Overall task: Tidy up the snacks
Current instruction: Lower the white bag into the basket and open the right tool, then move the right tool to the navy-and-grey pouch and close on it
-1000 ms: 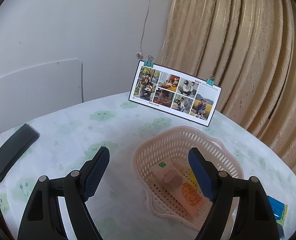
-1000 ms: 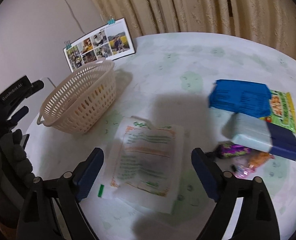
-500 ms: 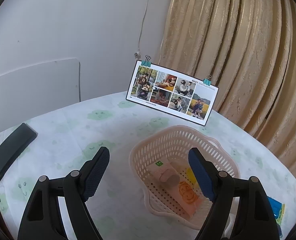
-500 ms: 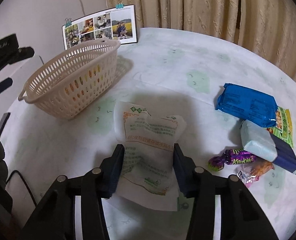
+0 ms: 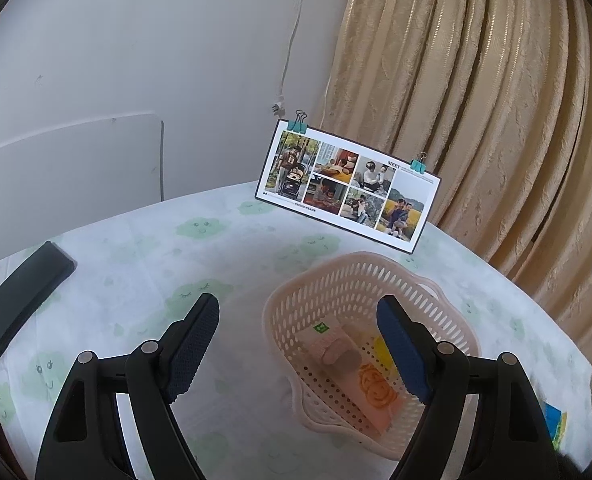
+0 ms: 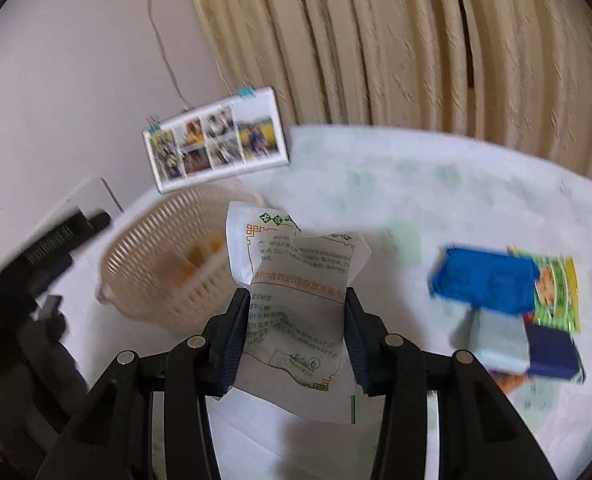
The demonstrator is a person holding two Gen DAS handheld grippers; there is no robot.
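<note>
The white snack packet (image 6: 296,312) has risen off the counter (image 6: 436,184), pinched in the right claw (image 6: 293,300) just right of the basket (image 6: 159,264); its Chinese print is partly legible. The left claw (image 5: 298,336) gapes wide above the basket, behind which a photo card (image 5: 348,184) reads "MEET".

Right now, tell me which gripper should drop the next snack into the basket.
Right. The right gripper is already shut on the white snack packet, lifted beside the basket. The left gripper hangs open and empty over it.
</note>
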